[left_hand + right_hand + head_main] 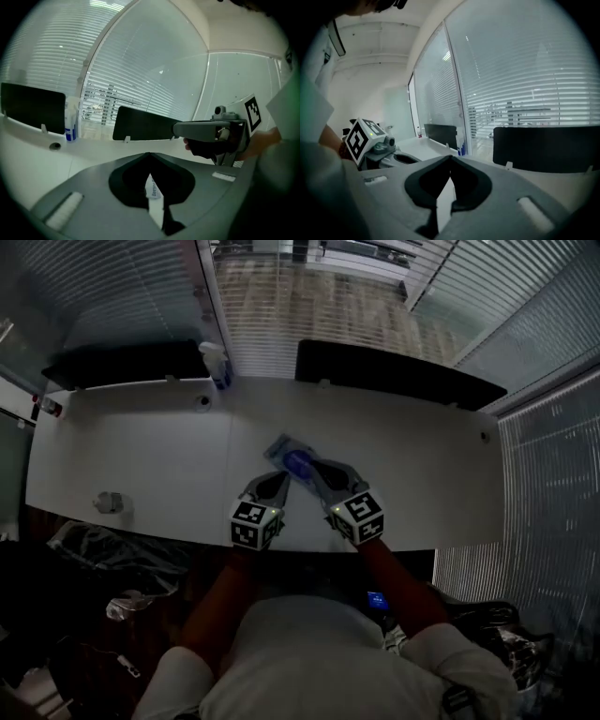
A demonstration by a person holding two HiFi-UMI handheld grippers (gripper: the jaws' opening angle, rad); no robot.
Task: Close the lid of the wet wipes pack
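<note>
left gripper: jaws together, empty, beside wet wipes pack
right gripper: also closed, over pack, likely for pressing

table: white, smooth, matt | wipes pack: pale glossy plastic film, shiny blue lid | left gripper, right gripper: grey matt plastic shells, black matt inner lining | desk screens: black, matt | bottle: clear plastic | walls: smooth, reflective glass | blinds: pale, ribbed slats
</note>
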